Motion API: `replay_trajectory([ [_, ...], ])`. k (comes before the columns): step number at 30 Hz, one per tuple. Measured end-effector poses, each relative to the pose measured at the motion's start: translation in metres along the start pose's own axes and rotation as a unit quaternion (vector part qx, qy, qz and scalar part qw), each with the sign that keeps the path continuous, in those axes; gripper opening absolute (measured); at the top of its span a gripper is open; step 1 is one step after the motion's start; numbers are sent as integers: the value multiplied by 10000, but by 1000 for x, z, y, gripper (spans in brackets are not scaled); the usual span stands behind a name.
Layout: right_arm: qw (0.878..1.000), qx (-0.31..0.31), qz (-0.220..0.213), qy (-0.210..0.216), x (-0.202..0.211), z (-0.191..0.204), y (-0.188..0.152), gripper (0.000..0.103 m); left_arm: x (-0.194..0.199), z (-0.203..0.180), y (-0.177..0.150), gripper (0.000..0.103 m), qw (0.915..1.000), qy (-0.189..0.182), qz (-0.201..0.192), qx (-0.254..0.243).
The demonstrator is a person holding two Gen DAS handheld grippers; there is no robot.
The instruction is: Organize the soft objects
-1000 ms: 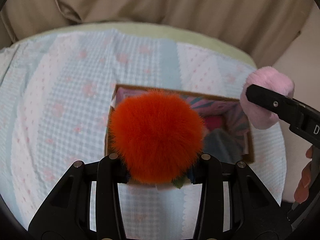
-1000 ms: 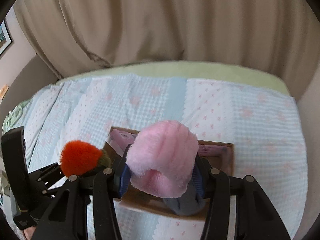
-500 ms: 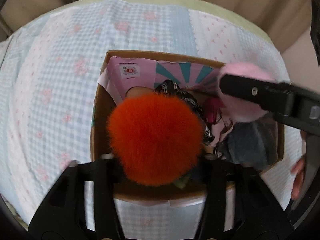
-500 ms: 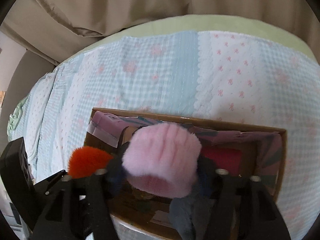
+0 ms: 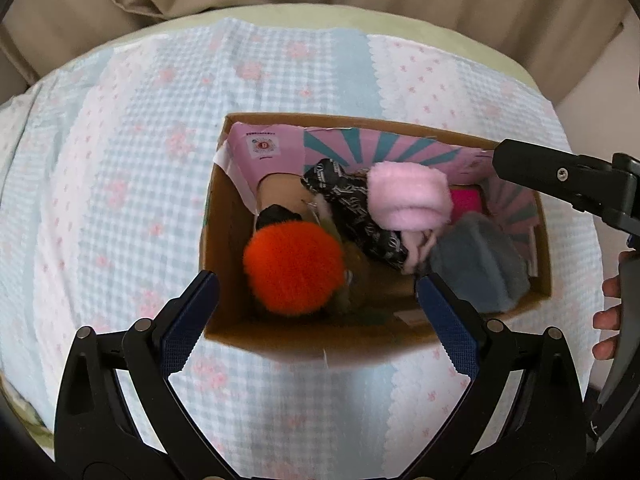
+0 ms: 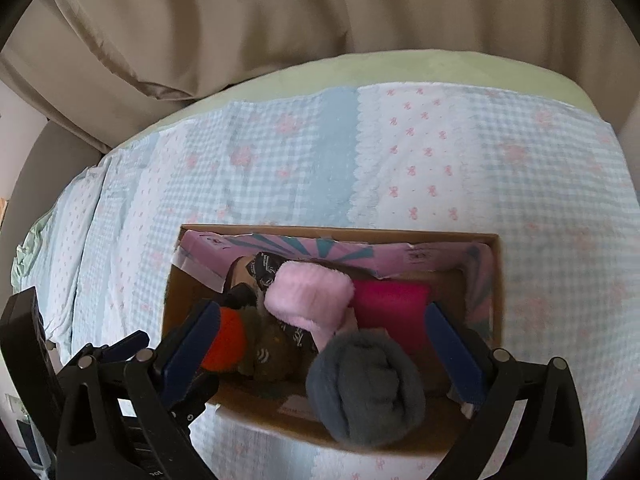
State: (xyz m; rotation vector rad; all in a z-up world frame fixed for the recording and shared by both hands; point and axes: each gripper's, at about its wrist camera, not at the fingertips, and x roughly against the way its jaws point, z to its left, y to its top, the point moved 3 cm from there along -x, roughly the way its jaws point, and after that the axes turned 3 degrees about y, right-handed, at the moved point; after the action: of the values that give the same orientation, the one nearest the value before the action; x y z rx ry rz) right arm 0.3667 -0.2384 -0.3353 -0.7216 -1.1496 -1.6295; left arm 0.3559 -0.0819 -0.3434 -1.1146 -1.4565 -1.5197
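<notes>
Left gripper (image 5: 316, 292) and right gripper (image 6: 324, 328) both hang over the cardboard box (image 5: 224, 240), jaws opening, nothing pressed between the pads. Orange pom-pom (image 5: 294, 270) lies inside at 9 o'clock against the wall; pink fluffy roll (image 5: 408, 200) sits mid-box, toward 12 o'clock. Quilt (image 5: 120, 184) lies bare beyond every rim.

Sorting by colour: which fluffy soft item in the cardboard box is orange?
The round orange fur pompom at the box's left end; the others are pink or grey.
</notes>
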Motion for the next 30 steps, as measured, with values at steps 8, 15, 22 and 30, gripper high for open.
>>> replay_trajectory([
  [8, 9988, 285, -382, -72, 65, 22, -18, 101, 68, -6, -12, 99, 9990, -35, -430, -74],
  [15, 9943, 581, -868, -231, 155, 45, -43, 102, 162, -9, -33, 102, 9953, 84, -957, 83],
  [22, 9833, 623, -1564, -696, 262, 61, -92, 102, 262, -19, -64, 102, 9865, 17, -1637, 14],
  [30, 9717, 587, -2041, -1030, 334, 70, -142, 102, 341, -15, -101, 103, 9734, 10, -2291, 51],
])
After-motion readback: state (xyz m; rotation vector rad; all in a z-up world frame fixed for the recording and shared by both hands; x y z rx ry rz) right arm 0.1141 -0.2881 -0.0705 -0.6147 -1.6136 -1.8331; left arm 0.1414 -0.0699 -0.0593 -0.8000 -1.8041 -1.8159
